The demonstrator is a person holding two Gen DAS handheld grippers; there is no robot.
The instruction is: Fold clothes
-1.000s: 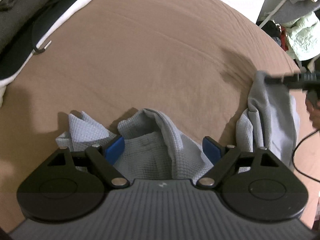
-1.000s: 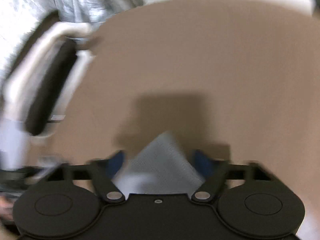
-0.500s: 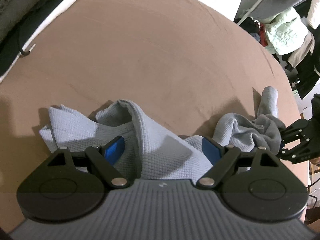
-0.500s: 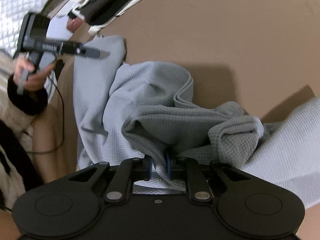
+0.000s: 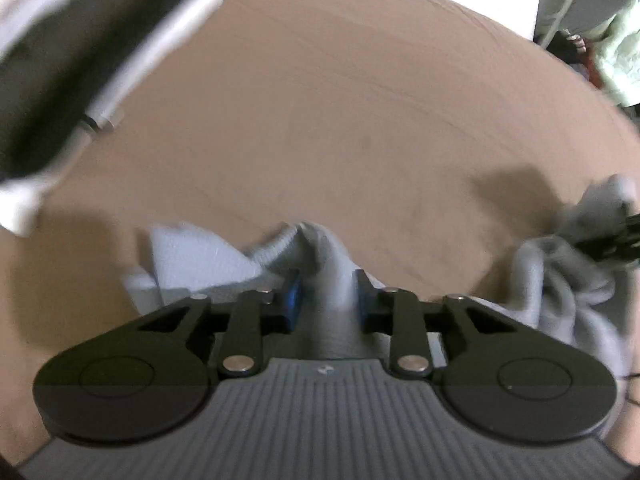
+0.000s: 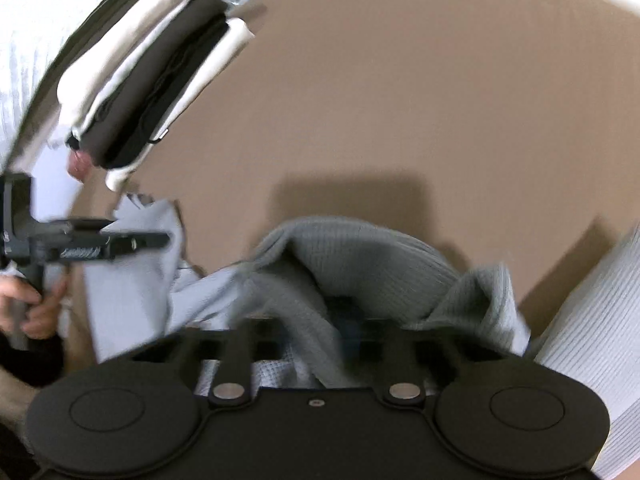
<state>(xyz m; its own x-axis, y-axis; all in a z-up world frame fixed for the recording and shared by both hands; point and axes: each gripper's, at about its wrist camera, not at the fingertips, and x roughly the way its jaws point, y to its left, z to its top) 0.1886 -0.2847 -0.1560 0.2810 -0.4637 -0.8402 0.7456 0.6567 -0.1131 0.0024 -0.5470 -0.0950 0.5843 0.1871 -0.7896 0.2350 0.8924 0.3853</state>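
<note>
A grey waffle-knit garment (image 5: 200,256) lies bunched on the brown bed sheet (image 5: 340,120). My left gripper (image 5: 326,296) is shut on a ridge of its fabric. The garment also shows in the right wrist view (image 6: 360,264), draped over my right gripper (image 6: 320,332), whose jaws are blurred and half hidden by cloth. In the left wrist view the right gripper (image 5: 612,240) shows at the right edge against the cloth. In the right wrist view the left gripper (image 6: 120,240) shows at the left, held by a hand.
A stack of folded black and white clothes (image 6: 160,72) lies at the far left of the bed; it also shows in the left wrist view (image 5: 80,60). Loose clothes (image 5: 612,56) hang beyond the bed's right edge.
My left gripper has closed from open onto a fold of the grey garment. My right gripper, which was pinched shut on the cloth, has moved and is blurred now.
</note>
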